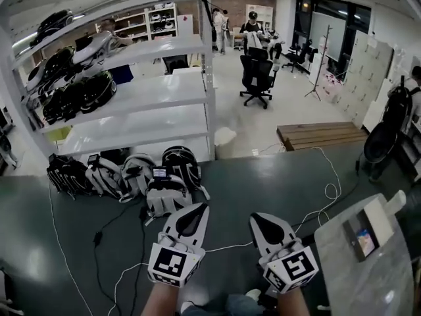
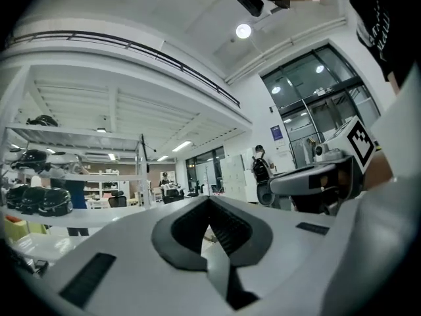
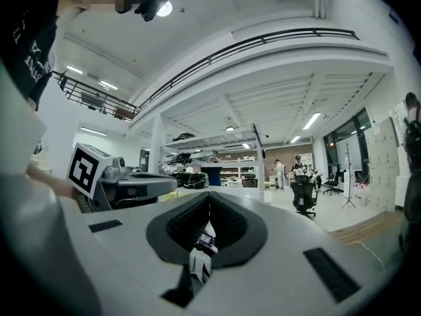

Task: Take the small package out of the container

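In the head view, a small open box (image 1: pixel 380 217) with white flaps lies on a round marble-patterned table (image 1: pixel 348 275) at the lower right. Inside it is a small dark package (image 1: pixel 364 241) with a coloured face. Both grippers are held low in front of me, left of that table and well apart from the box. My left gripper (image 1: pixel 198 207) (image 2: pixel 209 200) has its jaws closed tip to tip with nothing between them. My right gripper (image 1: pixel 257 218) (image 3: pixel 209 195) is also shut and empty. Neither gripper view shows the box or the package.
A row of black and white backpack-like devices (image 1: pixel 141 176) lies on the dark floor ahead, with cables (image 1: pixel 99 239) trailing from them. A white shelf rack (image 1: pixel 148 120) with helmets stands behind. A wooden bench (image 1: pixel 319 135) and an office chair (image 1: pixel 256 78) stand farther off; people are at the back.
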Demonstrator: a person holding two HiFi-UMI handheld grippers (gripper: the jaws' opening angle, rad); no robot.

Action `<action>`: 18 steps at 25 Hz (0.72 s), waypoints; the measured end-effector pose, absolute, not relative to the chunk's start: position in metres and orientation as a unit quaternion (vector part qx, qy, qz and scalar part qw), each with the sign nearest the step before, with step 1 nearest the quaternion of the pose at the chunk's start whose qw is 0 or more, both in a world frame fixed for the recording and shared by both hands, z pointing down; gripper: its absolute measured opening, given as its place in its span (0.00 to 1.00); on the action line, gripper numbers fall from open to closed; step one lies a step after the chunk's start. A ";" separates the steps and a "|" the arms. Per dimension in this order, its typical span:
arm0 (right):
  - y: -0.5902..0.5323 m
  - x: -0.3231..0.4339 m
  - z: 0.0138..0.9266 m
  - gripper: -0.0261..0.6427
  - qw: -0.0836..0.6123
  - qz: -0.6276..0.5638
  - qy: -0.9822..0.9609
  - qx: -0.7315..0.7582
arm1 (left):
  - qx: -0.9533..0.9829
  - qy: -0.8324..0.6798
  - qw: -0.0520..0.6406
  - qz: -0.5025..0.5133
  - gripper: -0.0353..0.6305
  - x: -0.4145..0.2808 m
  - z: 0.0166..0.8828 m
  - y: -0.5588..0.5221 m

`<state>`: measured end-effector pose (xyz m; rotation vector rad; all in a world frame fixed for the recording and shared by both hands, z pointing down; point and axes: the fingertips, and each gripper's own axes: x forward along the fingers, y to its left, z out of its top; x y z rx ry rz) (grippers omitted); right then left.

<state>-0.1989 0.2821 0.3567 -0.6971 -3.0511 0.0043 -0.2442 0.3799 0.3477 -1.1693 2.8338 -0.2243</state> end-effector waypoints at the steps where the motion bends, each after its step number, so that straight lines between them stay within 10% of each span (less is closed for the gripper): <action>1: 0.265 -0.199 0.357 0.08 0.005 0.003 -0.977 -0.212 | -0.390 0.917 0.036 -0.073 0.07 -0.246 0.348 0.362; 18: 0.021 -0.126 0.366 0.08 0.004 0.005 -1.000 -0.012 | -0.565 0.821 0.045 -0.072 0.07 -0.205 0.360 0.091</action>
